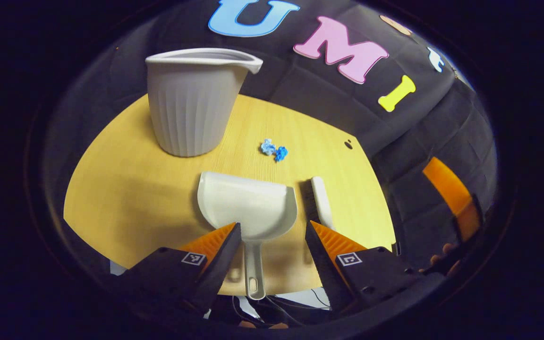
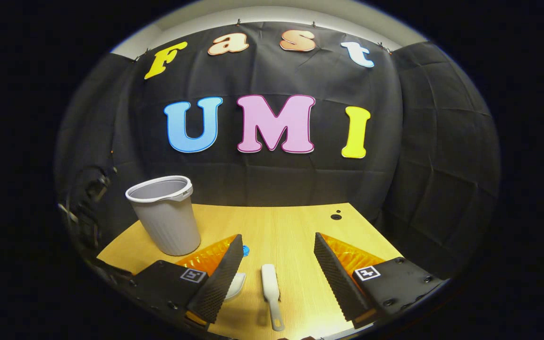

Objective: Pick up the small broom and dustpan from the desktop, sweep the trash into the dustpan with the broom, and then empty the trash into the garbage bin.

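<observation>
Both grippers' jaws gape open, left gripper (image 1: 272, 250) lined up over the dustpan (image 1: 248, 208) handle, right gripper (image 2: 276, 278) over the broom (image 2: 270, 283) (neither grasped), ready to pick up.

The wooden table (image 1: 125, 189) carries a grey bin (image 1: 191, 108) far left, blue trash (image 1: 274, 150) mid-table, dustpan (image 1: 248, 203) and broom (image 1: 321, 200) near.

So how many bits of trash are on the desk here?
2: small crumpled blue scraps touching each other on the desk, between the bin and the broom, beyond the dustpan. More may be hidden behind the bin.
</observation>
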